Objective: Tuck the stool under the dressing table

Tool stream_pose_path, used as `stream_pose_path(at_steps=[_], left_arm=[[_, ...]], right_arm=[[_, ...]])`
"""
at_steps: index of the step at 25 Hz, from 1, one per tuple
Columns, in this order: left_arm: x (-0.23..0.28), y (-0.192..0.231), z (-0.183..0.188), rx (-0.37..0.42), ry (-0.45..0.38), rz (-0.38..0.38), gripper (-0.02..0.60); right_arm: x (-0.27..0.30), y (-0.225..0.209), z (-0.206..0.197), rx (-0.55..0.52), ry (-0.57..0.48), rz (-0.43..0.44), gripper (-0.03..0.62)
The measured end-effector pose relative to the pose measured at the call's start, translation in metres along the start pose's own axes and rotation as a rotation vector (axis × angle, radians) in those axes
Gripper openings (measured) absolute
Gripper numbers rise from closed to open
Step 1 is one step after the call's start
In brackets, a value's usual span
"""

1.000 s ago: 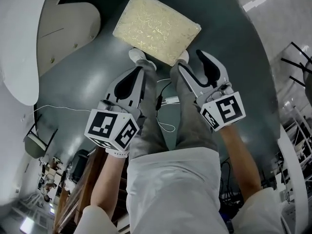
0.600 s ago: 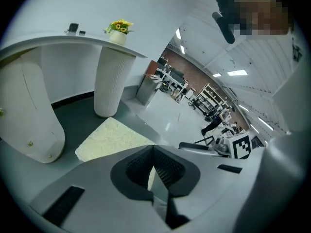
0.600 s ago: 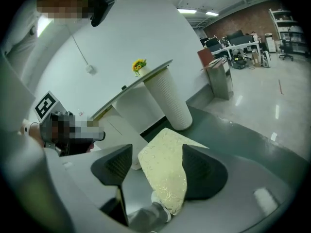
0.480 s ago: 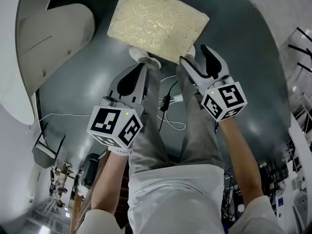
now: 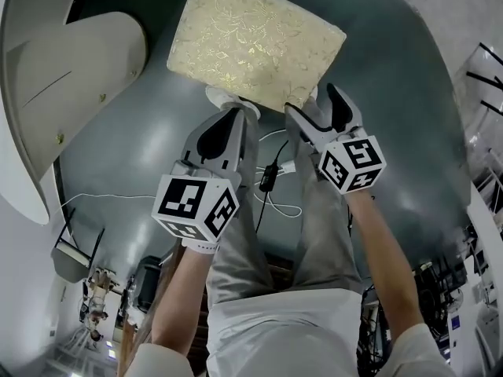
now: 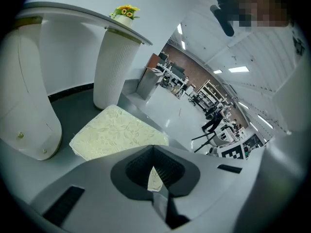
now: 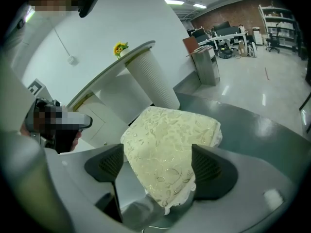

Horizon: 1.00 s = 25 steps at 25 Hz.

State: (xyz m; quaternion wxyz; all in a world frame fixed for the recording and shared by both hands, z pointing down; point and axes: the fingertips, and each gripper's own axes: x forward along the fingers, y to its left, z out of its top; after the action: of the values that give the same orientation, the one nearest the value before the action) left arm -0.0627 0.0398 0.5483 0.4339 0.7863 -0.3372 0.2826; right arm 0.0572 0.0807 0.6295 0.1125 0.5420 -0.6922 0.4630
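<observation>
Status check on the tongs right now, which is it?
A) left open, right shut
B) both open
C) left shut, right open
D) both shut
C: the left tongs are shut on nothing, while the right tongs have just been opening and stand apart, with a corner of the stool between them, not pressed.

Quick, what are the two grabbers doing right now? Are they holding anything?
Left gripper: shut, holding nothing.
Right gripper: open; its jaws have just been opening, with a corner of the stool cushion between them, not gripped.
</observation>
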Motion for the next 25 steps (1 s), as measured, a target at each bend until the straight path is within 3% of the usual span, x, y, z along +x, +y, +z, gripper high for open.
stream_pose_path(at_steps=[15, 20, 25], left_arm=[[0.032, 0.051, -0.025, -0.066, -0.015, 0.050, 0.012], [0.050, 0.081, -0.041, -0.154, -0.007, 0.073, 0.205], [0.057, 0.099, -0.051, -0.171, 0.022, 0.104, 0.253]], right_arm=[[0.047, -0.045, -0.046, 0.108, 0.075, -0.136, 0.508], [0.057, -0.058, -0.060, 0.160, 0.107, -0.183, 0.509], [0.066, -0.066, -0.073, 0.256, 0.119, -0.158, 0.543]])
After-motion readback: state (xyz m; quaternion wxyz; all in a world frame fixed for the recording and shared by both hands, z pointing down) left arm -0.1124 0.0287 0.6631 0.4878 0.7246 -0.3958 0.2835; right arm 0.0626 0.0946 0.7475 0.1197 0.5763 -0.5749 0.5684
